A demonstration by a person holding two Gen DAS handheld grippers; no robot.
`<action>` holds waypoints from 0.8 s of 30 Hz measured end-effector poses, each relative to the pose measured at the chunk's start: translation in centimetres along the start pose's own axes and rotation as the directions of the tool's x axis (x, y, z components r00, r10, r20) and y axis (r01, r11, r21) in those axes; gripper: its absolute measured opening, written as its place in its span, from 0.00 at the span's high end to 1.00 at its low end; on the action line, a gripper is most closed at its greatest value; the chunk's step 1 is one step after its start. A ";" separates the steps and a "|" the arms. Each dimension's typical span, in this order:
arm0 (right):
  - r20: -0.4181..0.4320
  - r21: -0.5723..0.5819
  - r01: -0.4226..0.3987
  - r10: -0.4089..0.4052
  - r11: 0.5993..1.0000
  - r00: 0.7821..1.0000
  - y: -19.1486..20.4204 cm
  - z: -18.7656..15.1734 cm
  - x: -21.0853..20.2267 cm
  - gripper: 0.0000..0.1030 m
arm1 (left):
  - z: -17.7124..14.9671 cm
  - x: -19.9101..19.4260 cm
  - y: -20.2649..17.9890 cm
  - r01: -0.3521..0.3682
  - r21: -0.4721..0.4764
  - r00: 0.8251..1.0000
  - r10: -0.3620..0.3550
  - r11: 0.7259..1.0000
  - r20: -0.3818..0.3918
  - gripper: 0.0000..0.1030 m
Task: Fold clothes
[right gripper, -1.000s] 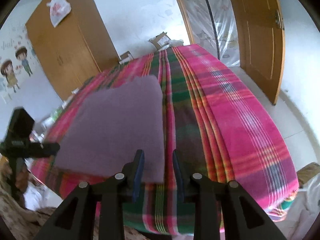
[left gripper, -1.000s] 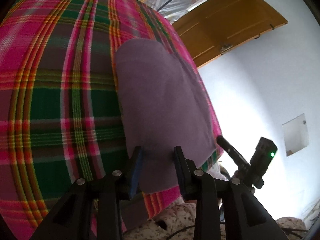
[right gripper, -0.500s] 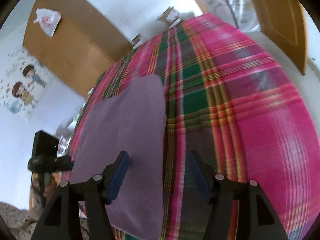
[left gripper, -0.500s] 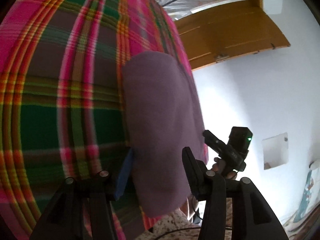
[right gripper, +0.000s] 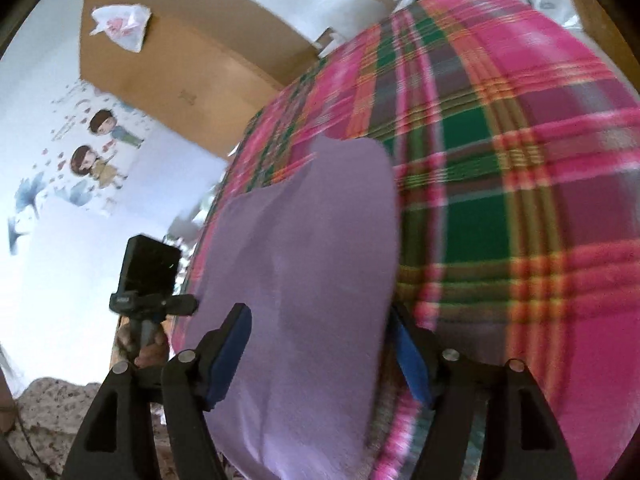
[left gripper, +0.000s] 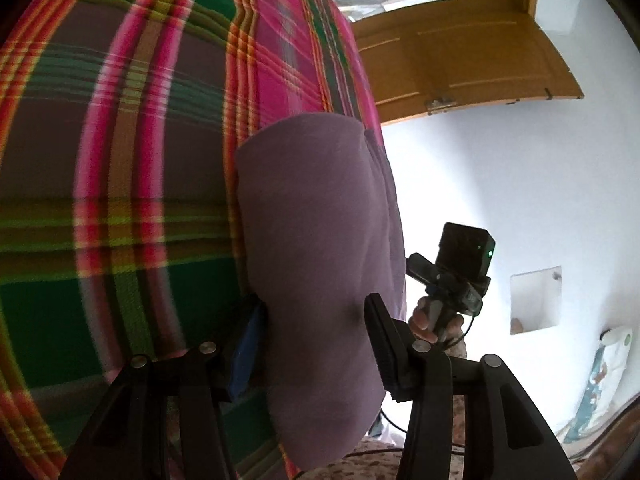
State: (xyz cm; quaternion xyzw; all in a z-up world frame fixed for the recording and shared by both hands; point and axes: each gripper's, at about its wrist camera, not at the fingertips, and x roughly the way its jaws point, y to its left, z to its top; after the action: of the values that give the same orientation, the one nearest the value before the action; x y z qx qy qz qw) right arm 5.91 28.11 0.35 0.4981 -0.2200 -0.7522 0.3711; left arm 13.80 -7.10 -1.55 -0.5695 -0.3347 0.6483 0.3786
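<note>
A folded purple garment (left gripper: 316,220) lies flat on the pink and green plaid bed cover (left gripper: 120,160), near the bed's front edge. My left gripper (left gripper: 316,346) is open wide, its two fingers straddling the garment's near end. In the right wrist view the same garment (right gripper: 312,248) fills the middle, and my right gripper (right gripper: 320,356) is open wide across its near edge. Each gripper shows in the other's view, held in a hand: the right gripper (left gripper: 460,268) and the left gripper (right gripper: 148,280). Neither pair of jaws pinches the cloth.
A wooden door (left gripper: 460,48) stands beyond the bed. A brown wardrobe (right gripper: 192,64) with a plastic bag (right gripper: 120,24) on top stands against the far wall, beside cartoon wall stickers (right gripper: 96,148). Floral fabric (right gripper: 52,408) lies below the bed's front edge.
Both grippers have opened from a narrow gap to a wide one. Both have tilted down and closed in over the garment's near edge.
</note>
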 end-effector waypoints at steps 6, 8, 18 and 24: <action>-0.002 -0.018 -0.016 0.016 1.000 1.000 0.1 -0.7 -0.2 0.31 | 0.3 0.6 0.2 0.031 -0.014 0.999 -0.031 0.999 -0.011 0.50; -0.002 -0.009 -0.009 0.009 1.000 1.000 0.1 -0.9 -0.3 0.32 | 1.1 0.5 0.3 0.026 -0.034 1.000 -0.026 0.999 -0.001 0.50; 0.052 0.058 0.052 -0.055 0.997 0.997 -0.8 -1.6 -1.1 0.65 | 0.9 1.2 -1.4 -0.037 -0.031 0.998 0.038 0.999 0.046 0.57; 0.070 0.026 0.105 -0.106 0.994 0.992 -0.2 -1.9 -1.3 0.68 | 0.6 1.7 -2.3 -0.043 -0.021 0.997 0.045 0.999 0.060 0.58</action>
State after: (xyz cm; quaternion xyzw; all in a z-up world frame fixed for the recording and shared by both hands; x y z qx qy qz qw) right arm 7.88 29.27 0.20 0.4862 -0.2148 -0.7855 0.3171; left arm 13.37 -4.54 -0.32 -0.5607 -0.3397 0.6700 0.3484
